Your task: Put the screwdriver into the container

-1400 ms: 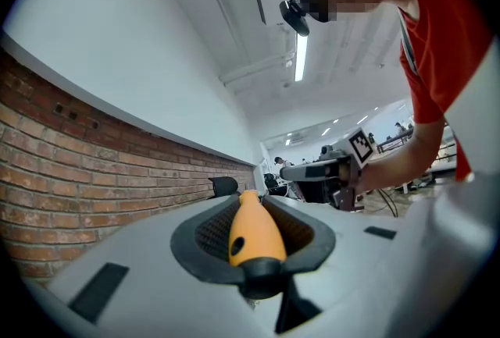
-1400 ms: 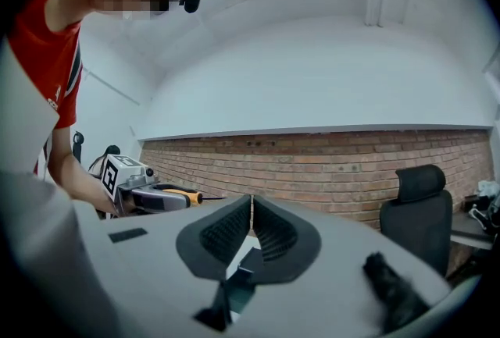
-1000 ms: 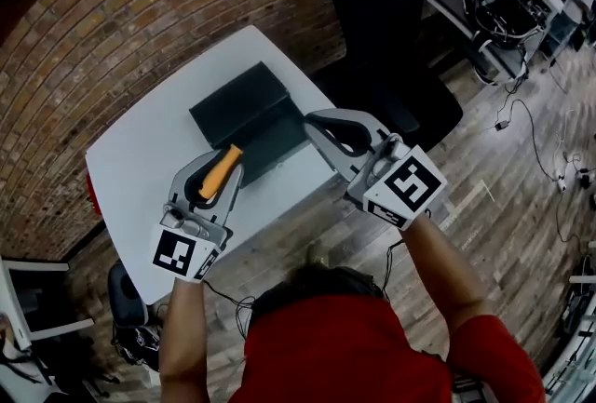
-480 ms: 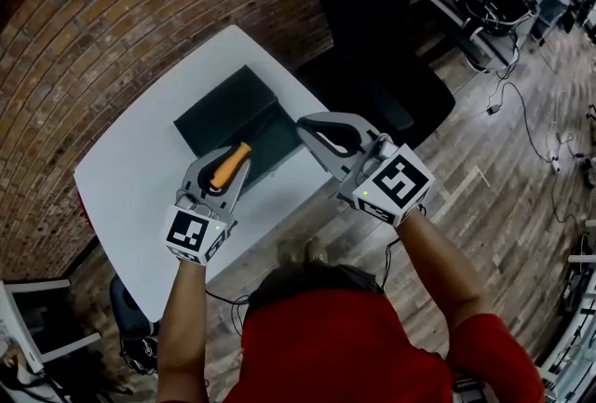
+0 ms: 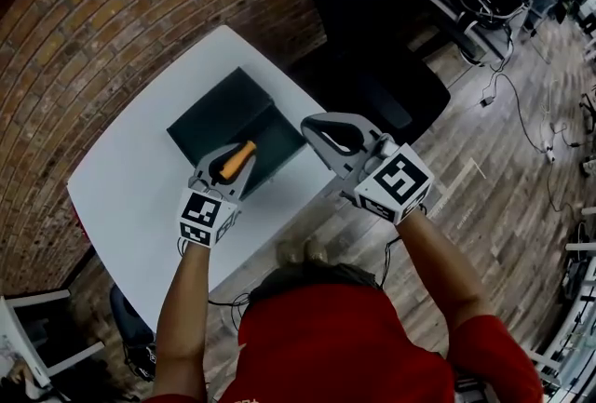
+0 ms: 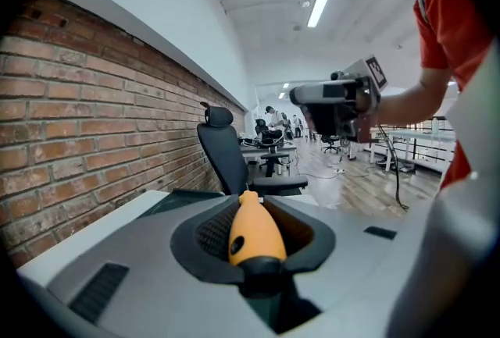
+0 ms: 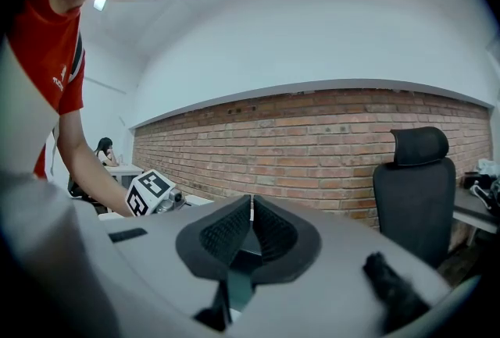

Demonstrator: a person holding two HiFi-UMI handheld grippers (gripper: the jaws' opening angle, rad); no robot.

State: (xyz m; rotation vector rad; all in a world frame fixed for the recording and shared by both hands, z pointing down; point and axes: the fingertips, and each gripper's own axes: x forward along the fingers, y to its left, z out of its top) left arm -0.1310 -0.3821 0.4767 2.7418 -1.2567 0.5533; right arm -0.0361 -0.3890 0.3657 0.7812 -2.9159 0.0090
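Note:
The screwdriver (image 5: 235, 163) shows only its orange handle, which sticks out between the jaws of my left gripper (image 5: 240, 154); the gripper is shut on it. The shaft is hidden. In the left gripper view the handle (image 6: 254, 239) fills the gap at the left gripper (image 6: 251, 208). The container (image 5: 216, 113), a dark open box, lies on the white table (image 5: 130, 178); the handle hangs over its near edge. My right gripper (image 5: 311, 125) hovers to the right of the container, shut and empty; its pads meet in the right gripper view (image 7: 251, 205).
A black office chair (image 5: 372, 29) stands past the table's right corner, also seen as the chair (image 6: 223, 153) beyond the held handle. A brick wall (image 5: 112, 1) runs behind the table. Wooden floor (image 5: 503, 168) with cables lies to the right.
My left gripper has sunk and moved forward with the screwdriver, closer over the container's near edge. The right gripper has dropped a little beside it.

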